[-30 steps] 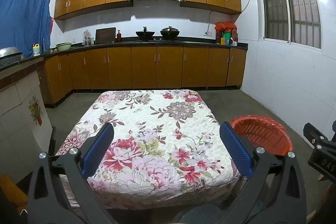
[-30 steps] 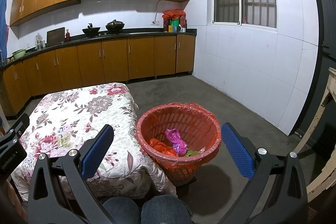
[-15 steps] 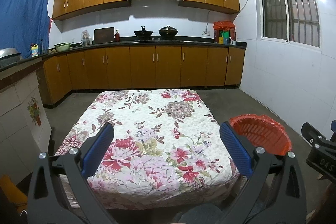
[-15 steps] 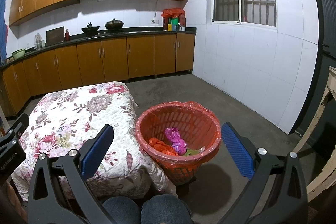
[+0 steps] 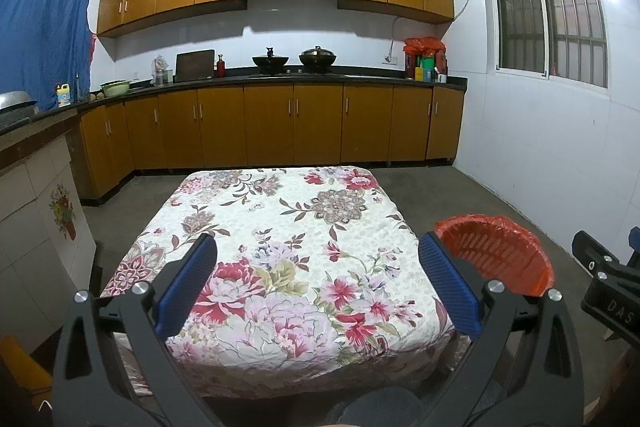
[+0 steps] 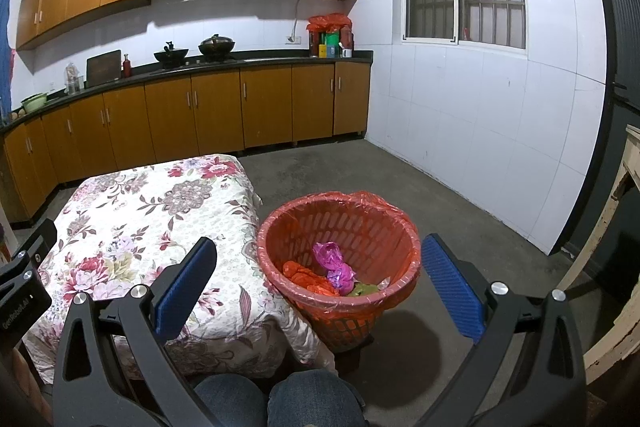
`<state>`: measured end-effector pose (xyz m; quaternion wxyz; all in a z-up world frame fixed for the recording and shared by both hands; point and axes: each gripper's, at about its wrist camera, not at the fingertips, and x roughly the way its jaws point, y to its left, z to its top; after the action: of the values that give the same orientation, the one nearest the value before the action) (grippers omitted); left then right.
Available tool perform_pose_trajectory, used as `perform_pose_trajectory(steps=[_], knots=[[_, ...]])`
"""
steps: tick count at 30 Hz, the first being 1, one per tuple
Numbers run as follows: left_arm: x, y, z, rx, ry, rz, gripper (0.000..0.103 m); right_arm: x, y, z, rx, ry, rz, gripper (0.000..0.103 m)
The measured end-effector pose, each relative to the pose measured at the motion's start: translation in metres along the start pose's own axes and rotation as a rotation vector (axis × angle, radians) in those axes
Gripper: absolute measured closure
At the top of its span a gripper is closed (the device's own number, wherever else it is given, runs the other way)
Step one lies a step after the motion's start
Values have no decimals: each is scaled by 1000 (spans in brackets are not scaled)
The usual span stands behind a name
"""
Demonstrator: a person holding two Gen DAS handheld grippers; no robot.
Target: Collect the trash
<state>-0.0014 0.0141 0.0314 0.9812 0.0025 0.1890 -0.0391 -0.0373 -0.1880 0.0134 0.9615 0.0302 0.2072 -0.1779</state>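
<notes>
- Your left gripper (image 5: 318, 281) is spread wide and empty above the flowered table (image 5: 280, 227).
- Your right gripper (image 6: 318, 281) is likewise wide and empty.
- The basket (image 6: 340, 301) stands upright beside the table, mouth up; its base is hidden.
- Trash (image 6: 334, 267) lies inside (crumpled, no clear long axis).

A matt floral cloth (image 5: 304, 247) covers the table, beside a slatted plastic basket (image 6: 340, 227) lined with glossy film.

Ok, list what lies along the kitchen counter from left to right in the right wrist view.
Green bowl → cutting board → red bottle → black wok → lidded pot → red bag over containers.
</notes>
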Motion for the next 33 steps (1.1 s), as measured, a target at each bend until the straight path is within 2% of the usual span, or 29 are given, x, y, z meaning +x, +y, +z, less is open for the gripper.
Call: perform_pose_trajectory(steps=[33], knots=[[1,-2,-7,1,6,2,4,0,-1,-3,2,7,1,2]])
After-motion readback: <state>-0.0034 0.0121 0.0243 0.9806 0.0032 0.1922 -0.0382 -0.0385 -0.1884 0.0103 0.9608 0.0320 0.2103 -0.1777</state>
